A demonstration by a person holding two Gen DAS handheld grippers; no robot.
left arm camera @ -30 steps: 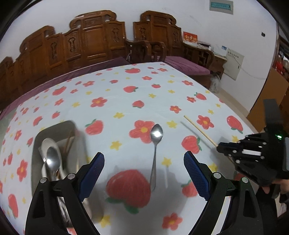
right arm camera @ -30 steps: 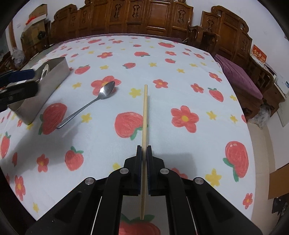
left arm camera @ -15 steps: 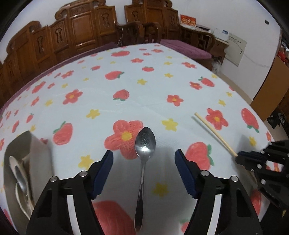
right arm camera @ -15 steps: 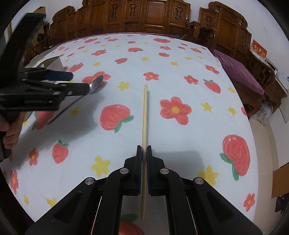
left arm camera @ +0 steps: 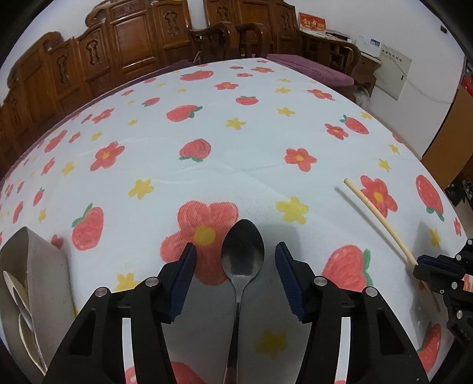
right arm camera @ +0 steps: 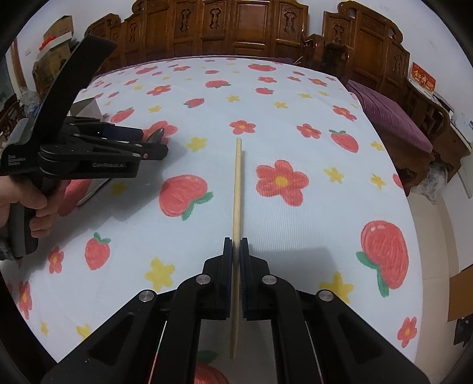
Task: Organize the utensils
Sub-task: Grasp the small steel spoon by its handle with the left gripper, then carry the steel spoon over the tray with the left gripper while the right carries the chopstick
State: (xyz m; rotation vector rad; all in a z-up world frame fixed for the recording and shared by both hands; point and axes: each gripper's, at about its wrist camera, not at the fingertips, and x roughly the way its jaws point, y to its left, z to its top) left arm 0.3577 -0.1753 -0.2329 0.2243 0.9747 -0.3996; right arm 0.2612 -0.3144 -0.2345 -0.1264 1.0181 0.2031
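A metal spoon (left arm camera: 242, 251) lies on the strawberry-print tablecloth, bowl pointing away. My left gripper (left arm camera: 235, 263) is open and low over it, one finger on each side of the bowl; it also shows in the right wrist view (right arm camera: 153, 147). My right gripper (right arm camera: 235, 248) is shut on a wooden chopstick (right arm camera: 238, 189), which points forward just above the cloth. The chopstick also shows in the left wrist view (left arm camera: 381, 218). A metal utensil tray (left arm camera: 32, 274) holding spoons sits at the left.
The tablecloth (left arm camera: 236, 147) covers a wide table. Carved wooden chairs (right arm camera: 266, 26) line the far side. The table edge drops off at the right toward the floor (right arm camera: 437, 212). A corner of the tray (right arm camera: 87, 107) shows behind the left gripper.
My left gripper has moved forward and down over the spoon, so its fingers now flank the bowl. The right gripper still holds the chopstick, shifted slightly forward.
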